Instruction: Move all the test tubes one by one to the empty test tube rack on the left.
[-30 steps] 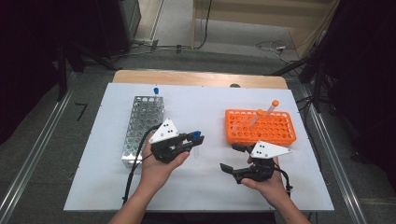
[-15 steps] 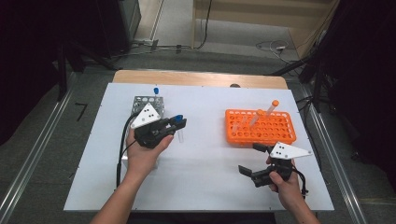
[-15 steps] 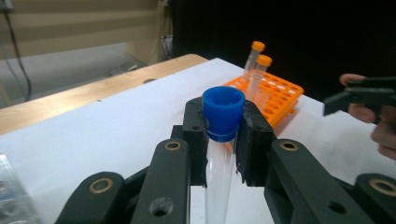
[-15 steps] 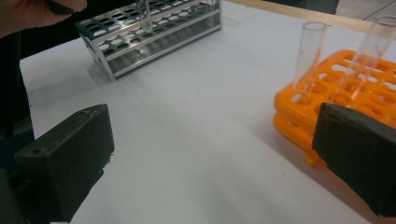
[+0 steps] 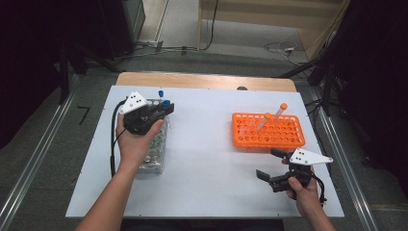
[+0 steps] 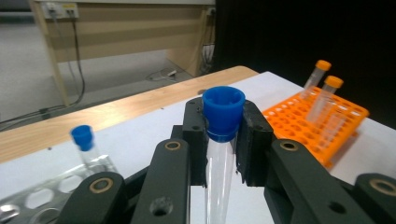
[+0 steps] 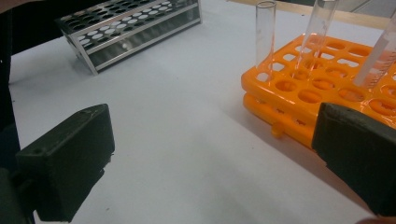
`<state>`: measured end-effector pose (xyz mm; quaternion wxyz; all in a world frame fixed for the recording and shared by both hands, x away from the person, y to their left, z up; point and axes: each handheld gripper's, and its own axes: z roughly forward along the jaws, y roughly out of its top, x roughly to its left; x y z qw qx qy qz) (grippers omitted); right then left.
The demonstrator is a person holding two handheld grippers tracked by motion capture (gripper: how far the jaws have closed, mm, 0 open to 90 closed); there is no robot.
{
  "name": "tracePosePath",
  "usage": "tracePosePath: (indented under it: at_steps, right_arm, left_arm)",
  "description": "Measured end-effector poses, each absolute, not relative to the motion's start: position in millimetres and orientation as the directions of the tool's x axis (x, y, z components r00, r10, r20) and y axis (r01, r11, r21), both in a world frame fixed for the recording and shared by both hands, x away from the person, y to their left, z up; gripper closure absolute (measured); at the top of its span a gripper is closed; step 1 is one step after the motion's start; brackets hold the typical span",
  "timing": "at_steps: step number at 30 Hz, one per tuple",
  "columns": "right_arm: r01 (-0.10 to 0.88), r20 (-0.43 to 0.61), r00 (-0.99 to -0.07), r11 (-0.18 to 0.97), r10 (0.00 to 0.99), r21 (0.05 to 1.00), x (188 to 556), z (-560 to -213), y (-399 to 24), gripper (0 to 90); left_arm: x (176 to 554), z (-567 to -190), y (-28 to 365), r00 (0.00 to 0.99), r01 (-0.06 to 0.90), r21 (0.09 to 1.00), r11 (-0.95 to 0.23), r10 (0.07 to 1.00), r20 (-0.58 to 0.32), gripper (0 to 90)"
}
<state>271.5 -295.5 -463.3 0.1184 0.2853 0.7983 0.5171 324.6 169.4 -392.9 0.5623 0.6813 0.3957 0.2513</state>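
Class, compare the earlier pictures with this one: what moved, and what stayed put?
The left gripper, shut on a blue-capped tube, travelled left and away, over the metal rack. The right gripper drew back toward the table's near right corner, its empty jaws just opening wider. Both racks and the orange-capped tubes stayed.

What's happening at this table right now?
A person works with a pair of tongs in each hand, moving capped tubes between two racks. The left tongs are shut on a blue-capped tube, held above the far end of the metal rack, where another blue-capped tube already stands. The right tongs hang open and empty over the table, near the front of the orange rack, which holds two orange-capped tubes and an uncapped one.
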Motion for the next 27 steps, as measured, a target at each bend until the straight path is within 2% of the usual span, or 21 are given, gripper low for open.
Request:
tracePosePath:
  at_steps: [12, 27]
  right_arm:
    - [0.338, 0.103, -0.798, 0.3, 0.594, 0.892, 275.0, -468.0, -296.2, 0.0]
    - [0.339, 0.103, -0.797, 0.298, 0.596, 0.892, 276.4, -470.2, -296.3, 0.0]
  left_arm:
    - [352.4, -391.8, 185.8, 0.475, 0.246, 0.969, -0.038, 0.876, -0.086, 76.3]
    - [382.2, -404.3, 191.4, 0.384, 0.248, 0.969, 0.012, 0.917, -0.11, 76.3]
